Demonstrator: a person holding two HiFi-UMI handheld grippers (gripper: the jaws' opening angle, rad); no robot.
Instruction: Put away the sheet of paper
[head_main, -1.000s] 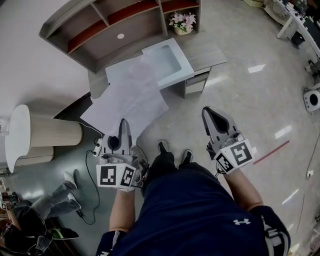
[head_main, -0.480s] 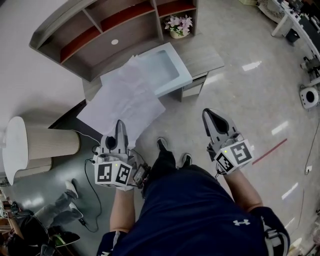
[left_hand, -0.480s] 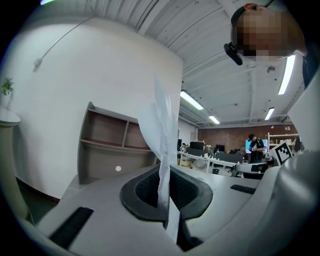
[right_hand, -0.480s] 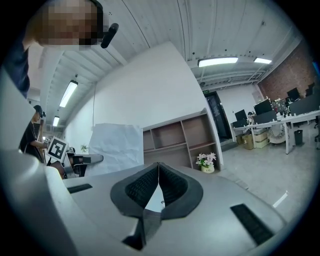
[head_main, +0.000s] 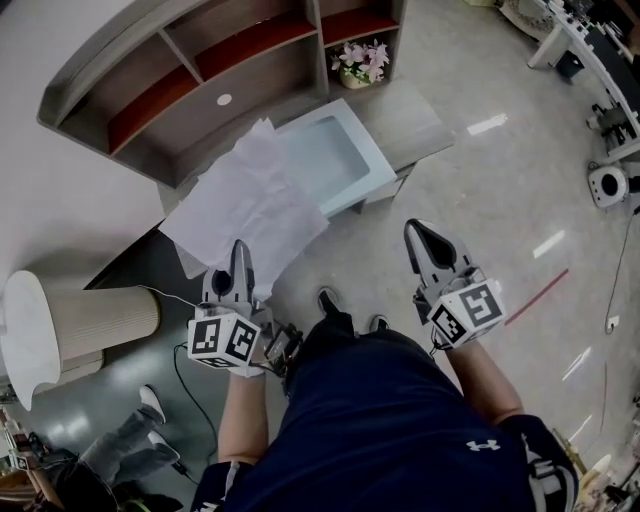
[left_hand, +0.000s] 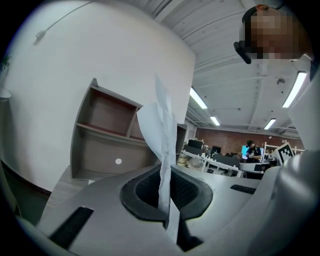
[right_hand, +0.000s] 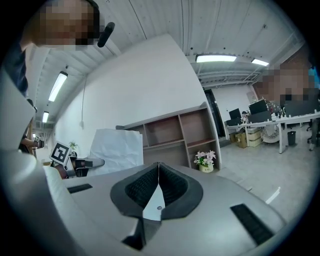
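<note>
While left gripper (head_main: 240, 258) pinches paper (head_main: 250, 205), right gripper (head_main: 424, 236) (closed) hangs empty.

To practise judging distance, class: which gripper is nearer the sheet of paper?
Left. The left gripper is shut on the sheet of paper, pinching its near edge; the right gripper hangs shut and empty, apart to its right.

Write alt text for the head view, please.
Seen from above, the left gripper is shut on a white sheet of paper, held out toward a desk with shelves and a pale blue tray. The right gripper is shut and empty.
</note>
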